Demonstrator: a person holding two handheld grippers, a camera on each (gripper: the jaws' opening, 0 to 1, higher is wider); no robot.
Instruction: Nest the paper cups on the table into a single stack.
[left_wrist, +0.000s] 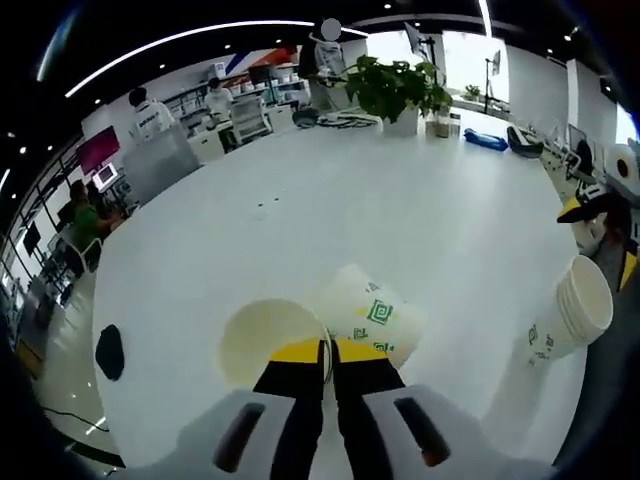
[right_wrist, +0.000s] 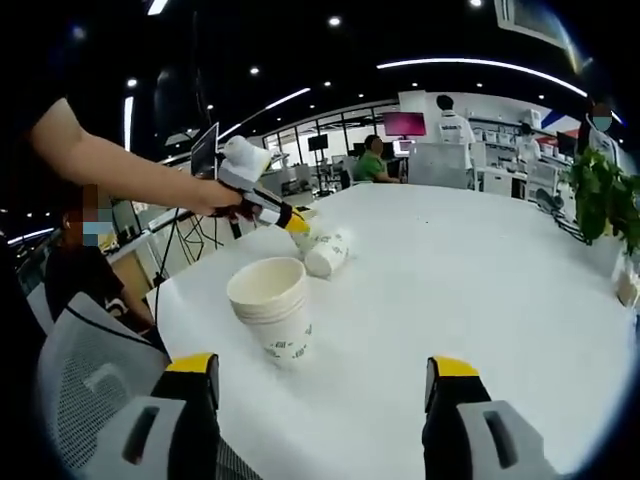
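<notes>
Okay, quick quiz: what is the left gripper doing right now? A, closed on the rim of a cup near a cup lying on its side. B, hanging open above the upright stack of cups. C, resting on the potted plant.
A: in the left gripper view the left gripper has its yellow-tipped jaws pressed together on the rim of a paper cup, with the tipped-over cup right beside it.

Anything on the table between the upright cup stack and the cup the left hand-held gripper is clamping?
Nothing: in the right gripper view, only bare white table separates the cup stack from the clamped cup; a tipped cup lies beside it.
</notes>
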